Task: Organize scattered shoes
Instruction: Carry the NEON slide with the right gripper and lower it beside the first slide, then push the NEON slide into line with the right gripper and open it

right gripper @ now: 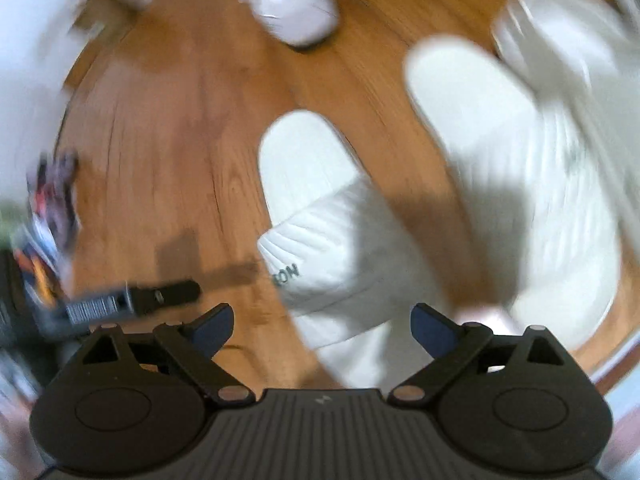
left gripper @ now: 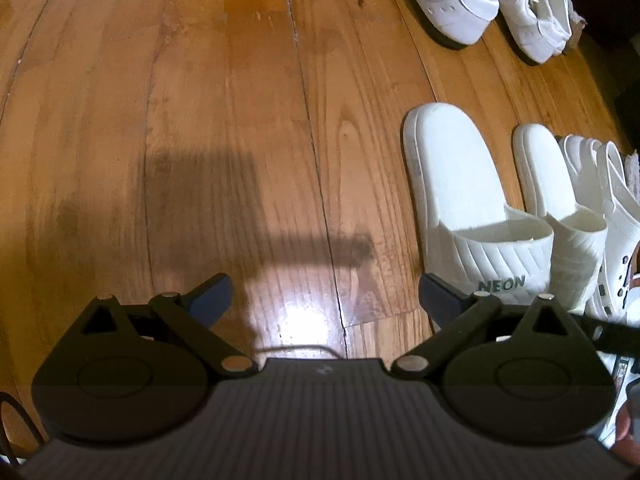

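Both tongs, left and right, gape wide, gripping nothing.

Right gripper agape — blurred white slide below

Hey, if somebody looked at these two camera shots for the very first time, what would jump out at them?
White footwear on the warm wooden floor: a pair of slides, one marked NEON, lies at the right of the left wrist view, with white sneakers farther off near the top. The right wrist view is smeared with motion blur, a slide dead ahead. The left gripper and right gripper are both wide open, holding nothing.
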Tool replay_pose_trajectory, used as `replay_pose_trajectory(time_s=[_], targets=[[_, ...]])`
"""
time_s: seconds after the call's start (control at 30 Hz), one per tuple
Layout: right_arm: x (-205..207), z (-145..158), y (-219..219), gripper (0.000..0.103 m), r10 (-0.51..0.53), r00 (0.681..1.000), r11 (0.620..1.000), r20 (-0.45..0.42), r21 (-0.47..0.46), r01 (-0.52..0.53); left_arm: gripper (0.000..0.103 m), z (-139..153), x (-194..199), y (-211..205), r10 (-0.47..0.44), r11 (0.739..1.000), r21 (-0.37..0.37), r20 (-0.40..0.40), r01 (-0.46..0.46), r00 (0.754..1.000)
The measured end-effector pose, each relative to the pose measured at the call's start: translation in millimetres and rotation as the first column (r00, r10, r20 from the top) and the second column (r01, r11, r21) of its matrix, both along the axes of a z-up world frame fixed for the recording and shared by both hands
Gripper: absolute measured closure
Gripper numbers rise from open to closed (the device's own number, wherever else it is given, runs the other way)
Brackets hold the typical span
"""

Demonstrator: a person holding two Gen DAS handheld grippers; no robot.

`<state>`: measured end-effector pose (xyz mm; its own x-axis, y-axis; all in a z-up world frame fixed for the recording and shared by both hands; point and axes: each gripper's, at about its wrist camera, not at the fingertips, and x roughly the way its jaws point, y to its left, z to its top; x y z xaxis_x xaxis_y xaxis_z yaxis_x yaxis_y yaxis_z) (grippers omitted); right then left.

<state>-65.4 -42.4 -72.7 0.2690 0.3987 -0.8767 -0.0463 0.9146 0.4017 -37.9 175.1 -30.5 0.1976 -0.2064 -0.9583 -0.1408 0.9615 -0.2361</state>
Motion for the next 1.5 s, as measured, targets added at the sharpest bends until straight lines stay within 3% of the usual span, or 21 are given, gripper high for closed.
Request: replay_pose_trajectory(time_s=[0.07,0.13,0.27,0.47,0.73,0.87,0.97,1.13,1.27,1.4,1.5], targets=[[-6.1,8.0,7.9,0.006,0.103,0.991,0.992,0.088,-0.081,-0.096,0.002,-1.1,0.7,-1.9,-0.007,1.000,-0.001,-0.003,0.006,1.000],[-16.2,10.5,16.1,0.006,0.238,0.958,0.962,0.161,-0.177,-0.209,0.002,-2.7,1.4,-5.3,-0.014,1.000,0.001,-0.007,0.014,1.000],[-26.6,0.3,26.9,0.006,0.388,0.899,0.897,0.204,-0.310,-0.316,0.002,-5.4,1.5,-7.1,-0.020,1.000,-0.018,-0.017,0.020,1.000],[-25.5,-26.2,30.0,0.001,0.443,0.875,0.862,0.194,-0.359,-0.357,0.002,-10.3,0.7,-9.5,-0.024,0.993,-0.113,-0.039,0.019,0.999],[-3.8,-35.8,51.5,0.000,0.458,0.862,0.863,0.216,-0.339,-0.373,0.002,-11.6,-0.7,-16.0,-0.048,0.993,-0.106,-0.041,0.043,0.998],[3.7,-56.0,72.4,0.002,0.539,0.823,0.794,0.180,-0.435,-0.425,0.002,-11.6,-0.1,-11.3,-0.033,0.993,-0.112,-0.040,0.028,0.999],[-1.1,-52.3,75.9,0.004,0.527,0.826,0.796,0.197,-0.455,-0.399,0.002,-12.3,-0.7,-7.8,-0.018,0.993,-0.114,-0.042,0.013,0.999],[-9.2,-31.9,60.4,0.004,0.444,0.862,0.844,0.243,-0.436,-0.312,0.002,-11.2,-2.3,-5.8,-0.010,0.993,-0.118,-0.043,0.005,0.999],[-9.0,-20.6,47.5,0.003,0.401,0.884,0.856,0.240,-0.441,-0.269,0.002,-9.5,-2.6,-10.1,-0.024,0.993,-0.120,-0.040,0.019,0.999],[-5.1,-19.3,27.1,0.001,0.312,0.932,0.887,0.187,-0.409,-0.215,0.002,-12.2,-1.1,-13.9,-0.034,0.994,-0.109,-0.050,0.028,0.998],[-9.0,-27.1,24.6,0.001,0.340,0.923,0.859,0.179,-0.459,-0.227,0.002,-13.7,0.2,-15.1,-0.033,0.995,-0.100,-0.054,0.028,0.998]])
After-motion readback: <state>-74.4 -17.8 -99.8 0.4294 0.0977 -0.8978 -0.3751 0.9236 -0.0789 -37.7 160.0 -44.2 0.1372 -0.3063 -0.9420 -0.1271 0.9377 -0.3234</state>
